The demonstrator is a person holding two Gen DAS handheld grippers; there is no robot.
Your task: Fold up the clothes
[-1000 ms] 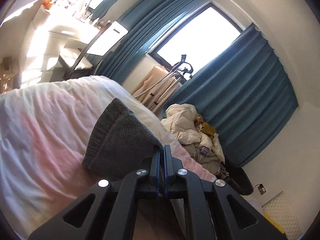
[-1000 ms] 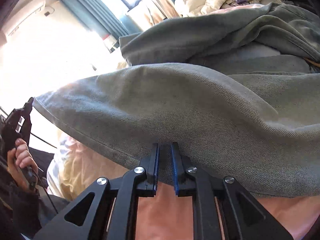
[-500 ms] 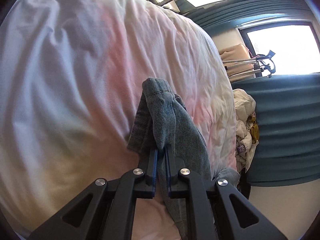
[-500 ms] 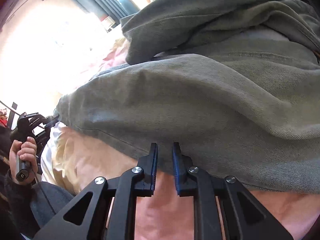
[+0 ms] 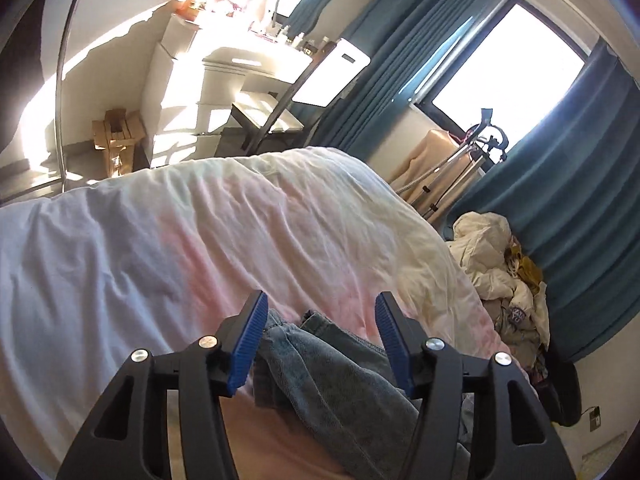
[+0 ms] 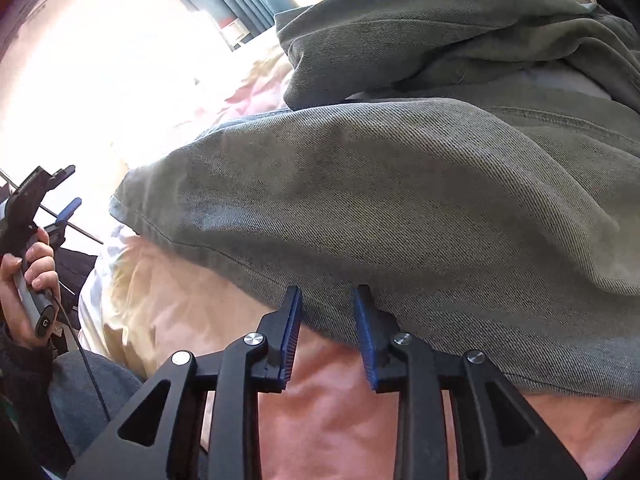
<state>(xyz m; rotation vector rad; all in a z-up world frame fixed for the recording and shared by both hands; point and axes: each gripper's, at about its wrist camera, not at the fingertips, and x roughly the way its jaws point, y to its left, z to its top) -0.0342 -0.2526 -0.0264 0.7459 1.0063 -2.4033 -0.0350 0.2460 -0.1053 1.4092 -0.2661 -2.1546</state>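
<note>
The jeans [image 6: 400, 208], grey-green denim, lie spread across the pink-and-white duvet [image 5: 200, 248] of the bed. In the right wrist view one leg stretches from the lower right toward a hemmed end at the left, with more of the garment bunched behind it at the top of the frame.

Left hand-held gripper [image 5: 318, 344]: jaws are opening and stand well apart. A crumpled fold of blue denim [image 5: 320, 372] lies on the duvet between the two fingers; the blue pads [image 5: 248, 344] do not press on it. Whether the left pad brushes the cloth cannot be told. The fold is released.

Right hand-held gripper [image 6: 326, 332]: jaws are opening, with a clear gap between the blue pads [image 6: 292, 336]. The fingertips sit at the near edge of the trouser leg, which appears to run over them. No cloth is pinched between the pads; pink duvet shows through the gap.

At the left edge of the right wrist view, the person's hand [image 6: 28, 276] grips the handle of the other gripper, a cable hanging from it.

Surroundings, left wrist view: teal curtains [image 5: 580, 208] flank a bright window; a heap of pale clothes [image 5: 496, 264] lies beyond the bed's far corner; a tripod [image 5: 460, 164] stands near the window.
</note>
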